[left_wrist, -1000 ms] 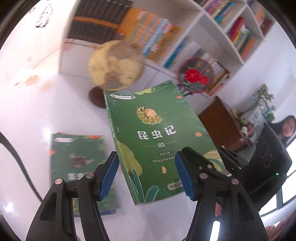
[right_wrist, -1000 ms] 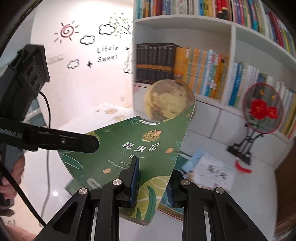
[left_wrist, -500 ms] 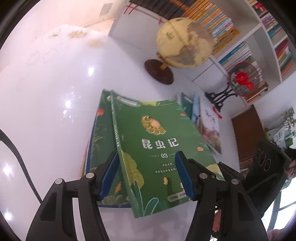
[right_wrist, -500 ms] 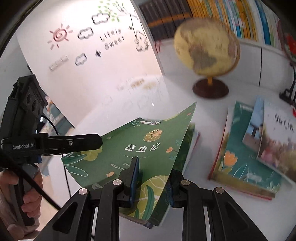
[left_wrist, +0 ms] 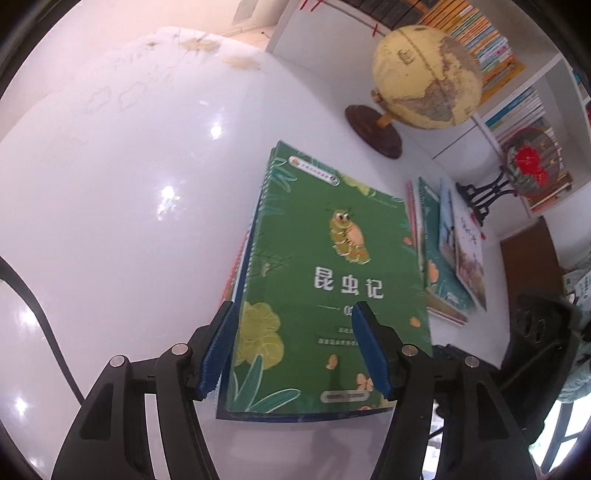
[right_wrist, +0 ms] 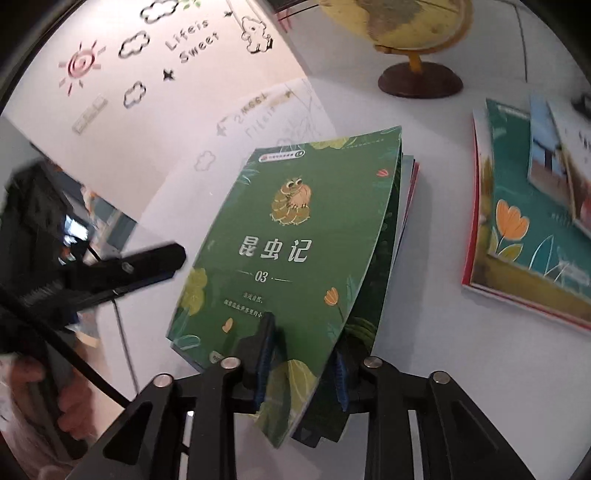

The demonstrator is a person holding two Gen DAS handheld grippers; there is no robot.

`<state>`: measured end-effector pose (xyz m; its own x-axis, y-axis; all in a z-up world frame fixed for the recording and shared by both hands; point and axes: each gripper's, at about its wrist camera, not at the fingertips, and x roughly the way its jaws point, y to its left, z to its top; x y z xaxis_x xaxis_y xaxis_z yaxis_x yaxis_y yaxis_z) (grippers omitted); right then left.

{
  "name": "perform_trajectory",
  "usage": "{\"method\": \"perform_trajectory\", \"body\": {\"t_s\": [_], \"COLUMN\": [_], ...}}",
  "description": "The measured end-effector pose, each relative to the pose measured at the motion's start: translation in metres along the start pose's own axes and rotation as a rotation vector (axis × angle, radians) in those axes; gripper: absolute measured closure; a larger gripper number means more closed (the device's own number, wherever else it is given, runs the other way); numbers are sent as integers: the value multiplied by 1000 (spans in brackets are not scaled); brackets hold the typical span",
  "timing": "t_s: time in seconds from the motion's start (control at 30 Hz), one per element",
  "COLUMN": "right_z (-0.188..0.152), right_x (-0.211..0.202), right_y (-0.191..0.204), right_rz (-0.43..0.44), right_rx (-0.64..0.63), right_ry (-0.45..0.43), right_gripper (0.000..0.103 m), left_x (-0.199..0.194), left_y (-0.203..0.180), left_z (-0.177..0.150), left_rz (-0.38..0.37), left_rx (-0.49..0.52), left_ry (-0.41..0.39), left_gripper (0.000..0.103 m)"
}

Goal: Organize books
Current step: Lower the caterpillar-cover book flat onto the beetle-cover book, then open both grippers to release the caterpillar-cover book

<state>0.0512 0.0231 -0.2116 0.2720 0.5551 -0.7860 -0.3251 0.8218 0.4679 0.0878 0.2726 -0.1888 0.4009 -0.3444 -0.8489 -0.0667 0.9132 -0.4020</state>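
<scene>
L wrist view: green paperback w/ cartoon insect on the cover (left_wrist: 332, 258) lies flat atop a short pile of books (left_wrist: 236, 269) on the glossy white bench (left_wrist: 129, 184), in front of the yellow desk globe on a dark wood base (left_wrist: 424, 74). L claw (left_wrist: 295, 350) is released, just widened, hovering over the book's end farthest from the globe. R wrist view: same book (right_wrist: 295, 221) in front of the globe (right_wrist: 406, 22); its far corner curls up betw. the pads of the R claw (right_wrist: 303, 365), jaws just loosening, no longer clenched. A teal-cover book pile (right_wrist: 524, 221) lies to the globe's right.
</scene>
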Motion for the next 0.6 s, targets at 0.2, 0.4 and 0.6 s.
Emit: {"method": "perform_trajectory", "body": {"t_s": [0.2, 0.4, 0.6], "right_z": [-3, -16, -16], "right_x": [-11, -29, -63], "right_y": [-4, -47, -108], "right_rz": [-109, -186, -213], "right_rx": [-34, 36, 200], "right_ry": [-8, -16, -103], "right_gripper": [48, 47, 47], "left_x": [4, 13, 32], "left_y": [-3, -30, -76], "left_z": [2, 13, 20], "left_rz": [20, 17, 1], "left_rx": [14, 51, 127], "left_ry": [14, 12, 27], "left_gripper": [41, 37, 37]}}
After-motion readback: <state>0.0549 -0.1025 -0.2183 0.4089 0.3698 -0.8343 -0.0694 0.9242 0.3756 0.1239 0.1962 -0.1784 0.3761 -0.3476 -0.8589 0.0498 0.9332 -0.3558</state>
